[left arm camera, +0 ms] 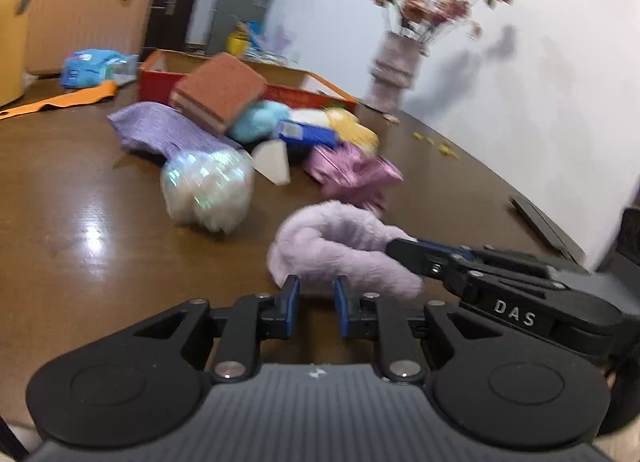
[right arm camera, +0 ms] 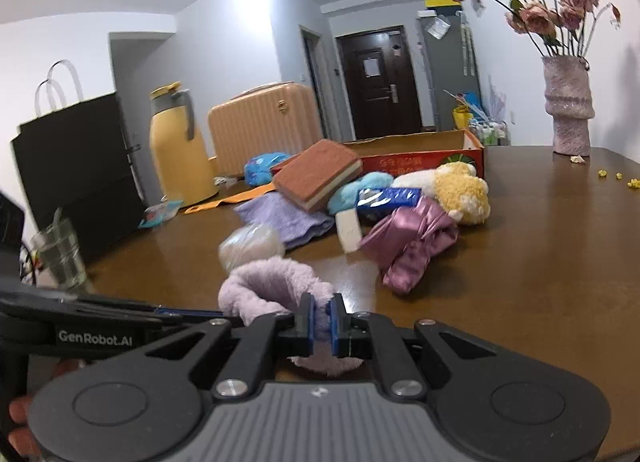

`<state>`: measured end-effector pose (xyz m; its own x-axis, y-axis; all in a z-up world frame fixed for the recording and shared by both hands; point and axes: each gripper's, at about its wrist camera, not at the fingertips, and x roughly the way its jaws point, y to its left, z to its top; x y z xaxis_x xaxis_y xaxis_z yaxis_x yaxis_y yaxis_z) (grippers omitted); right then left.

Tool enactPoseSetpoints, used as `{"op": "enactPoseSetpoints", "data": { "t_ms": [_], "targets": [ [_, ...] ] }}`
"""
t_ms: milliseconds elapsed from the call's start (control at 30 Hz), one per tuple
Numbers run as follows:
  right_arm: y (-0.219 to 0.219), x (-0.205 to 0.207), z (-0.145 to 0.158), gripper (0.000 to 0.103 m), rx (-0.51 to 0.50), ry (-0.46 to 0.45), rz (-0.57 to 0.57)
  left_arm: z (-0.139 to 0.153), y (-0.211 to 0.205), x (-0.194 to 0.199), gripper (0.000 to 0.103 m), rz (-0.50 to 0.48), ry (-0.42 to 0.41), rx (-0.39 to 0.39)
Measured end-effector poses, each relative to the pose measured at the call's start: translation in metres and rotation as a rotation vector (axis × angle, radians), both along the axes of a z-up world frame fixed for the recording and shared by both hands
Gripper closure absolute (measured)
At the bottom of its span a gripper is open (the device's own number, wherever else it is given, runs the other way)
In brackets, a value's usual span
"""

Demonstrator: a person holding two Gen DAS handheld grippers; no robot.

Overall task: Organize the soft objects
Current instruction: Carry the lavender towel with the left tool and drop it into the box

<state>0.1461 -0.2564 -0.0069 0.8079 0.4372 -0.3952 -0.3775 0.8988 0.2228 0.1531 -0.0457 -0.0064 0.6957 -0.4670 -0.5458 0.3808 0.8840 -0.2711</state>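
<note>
- Both my grippers pinch one fluffy lilac band (right arm camera: 266, 288), left gripper (left arm camera: 316, 298) at its near edge, right gripper (right arm camera: 321, 322) clamped on an end.
- Band sags between them, heap of soft things (right arm camera: 360, 197) beyond.

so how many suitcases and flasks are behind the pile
2: one peach suitcase standing past the pile, and one yellow flask just left of it in the right wrist view. More could be hidden behind the black bag.

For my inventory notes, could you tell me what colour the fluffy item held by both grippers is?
Pale lilac; the fluffy item shows best in the right wrist view.
</note>
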Motion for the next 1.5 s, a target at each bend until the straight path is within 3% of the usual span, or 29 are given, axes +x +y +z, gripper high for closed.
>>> {"op": "enactPoseSetpoints", "data": {
  "t_ms": [100,233,333,400,467,533,633,700,833,933,1033,1067,1133,1233,1267,1333,1500],
  "targets": [
    [0.002,-0.021,-0.006,0.091,-0.017,-0.009,0.026,0.007,0.01,-0.017,0.054,-0.032,-0.023,-0.034],
    [0.009,-0.037,-0.016,0.091,-0.079,-0.021,0.034,0.02,0.018,-0.018,0.047,-0.002,-0.055,-0.095],
    [0.006,-0.038,-0.016,0.089,-0.072,-0.008,0.021,0.016,0.016,0.001,0.049,0.069,0.013,-0.084],
    [0.003,-0.04,-0.013,0.083,-0.078,0.004,0.016,0.009,0.021,0.011,0.05,0.092,0.064,-0.15],
    [-0.005,-0.044,-0.01,0.083,-0.044,0.009,0.021,0.003,0.022,0.017,0.064,0.1,0.113,-0.185],
    [-0.016,-0.047,-0.003,0.082,0.028,0.011,0.021,0.001,0.02,0.015,0.07,0.102,0.11,-0.171],
    [-0.029,-0.041,0.004,0.079,0.151,0.034,-0.021,-0.001,0.016,0.002,0.071,0.105,0.093,-0.134],
    [-0.027,-0.031,0.0,0.076,0.181,0.066,-0.062,-0.002,0.012,-0.006,0.071,0.103,0.077,-0.109],
    [-0.012,-0.008,-0.017,0.076,0.163,0.159,-0.114,-0.002,0.009,-0.012,0.07,0.085,0.065,-0.069],
    [-0.009,-0.005,-0.018,0.076,0.143,0.156,-0.11,0.001,0.015,-0.006,0.058,0.089,0.064,-0.089],
    [-0.008,-0.002,-0.019,0.075,0.132,0.165,-0.108,0.001,0.02,0.005,0.058,0.094,0.09,-0.113],
    [-0.008,-0.003,-0.019,0.075,0.124,0.165,-0.107,-0.002,0.02,0.009,0.059,0.087,0.104,-0.12],
    [-0.007,-0.003,-0.02,0.075,0.107,0.158,-0.103,-0.006,0.018,0.011,0.071,0.077,0.114,-0.129],
    [-0.004,-0.001,-0.019,0.077,0.09,0.143,-0.088,-0.008,0.016,0.01,0.073,0.074,0.09,-0.121],
    [-0.004,-0.001,-0.019,0.085,0.094,0.145,-0.075,-0.007,0.016,0.01,0.074,0.071,0.085,-0.119],
    [-0.003,0.001,-0.017,0.089,0.096,0.145,-0.059,-0.004,0.016,0.011,0.076,0.063,0.077,-0.115],
    [-0.004,0.017,0.004,0.09,0.129,0.074,-0.036,0.028,0.02,0.024,0.077,0.038,-0.018,-0.146]
  ]
}}
